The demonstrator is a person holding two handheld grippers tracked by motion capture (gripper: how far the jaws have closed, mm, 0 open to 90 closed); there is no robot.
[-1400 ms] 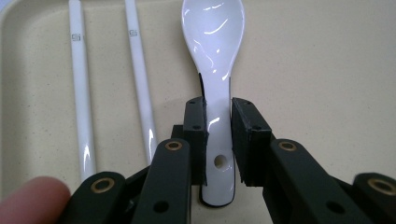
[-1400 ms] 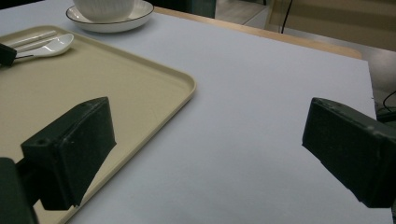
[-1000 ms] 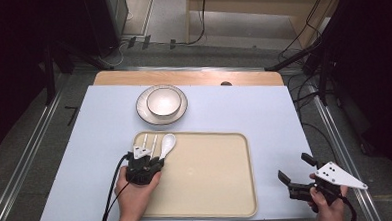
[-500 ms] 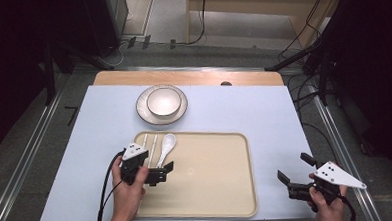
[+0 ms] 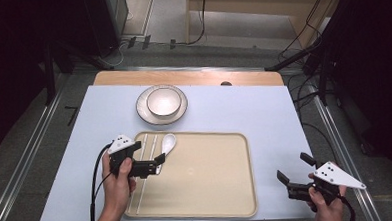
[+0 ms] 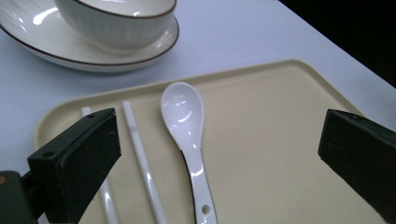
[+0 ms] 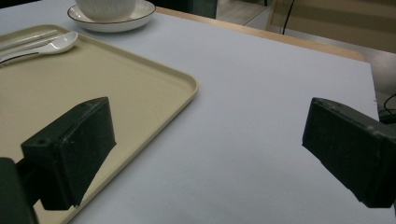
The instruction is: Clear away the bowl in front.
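Observation:
A white ceramic spoon (image 5: 168, 143) (image 6: 184, 116) lies on the left part of the beige tray (image 5: 212, 190), bowl end toward the far side. Two white chopsticks (image 5: 148, 147) (image 6: 137, 149) lie beside it on its left. My left gripper (image 5: 148, 152) (image 6: 219, 158) hovers over the tray's left edge, just above the spoon's handle. Its jaws have just been opening and now stand wide, with the spoon lying free below the gap. My right gripper (image 5: 294, 168) (image 7: 210, 154) is open above the table off the tray's right edge, holding nothing.
A white bowl (image 5: 163, 102) stands on a plate (image 5: 144, 113) beyond the tray, on the pale blue table cover (image 5: 264, 112). Dark floor, cables and stands surround the table.
The left gripper opened, letting go of the spoon, then rose and drew back toward the near left. The spoon stays on the tray beside the chopsticks. The right gripper kept still.

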